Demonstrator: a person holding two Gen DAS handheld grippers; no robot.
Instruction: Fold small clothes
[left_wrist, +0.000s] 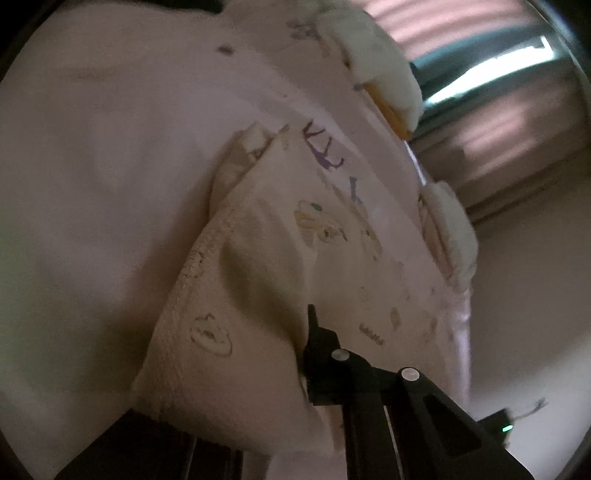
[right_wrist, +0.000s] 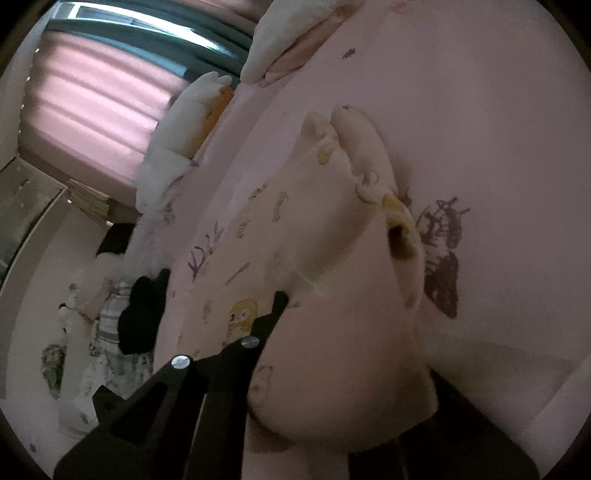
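A small cream garment (left_wrist: 266, 266) printed with cartoon figures lies bunched on the pink bed sheet (left_wrist: 92, 147). My left gripper (left_wrist: 299, 325) is shut on its near edge. One black finger (left_wrist: 321, 343) shows, and the cloth drapes over the other. In the right wrist view the same garment (right_wrist: 332, 295) bulges up over the sheet (right_wrist: 480, 110), its frilled end farther off. My right gripper (right_wrist: 291, 306) is shut on the cloth. One of its fingers (right_wrist: 273, 317) is visible and the other is hidden beneath the fabric.
White plush items (left_wrist: 373, 55) (left_wrist: 450, 229) line the bed's far edge, seen too in the right wrist view (right_wrist: 184, 122). A pink curtain (right_wrist: 92, 96) hangs behind. A heap of other clothes (right_wrist: 107, 332) with a black piece (right_wrist: 144, 314) lies at the left.
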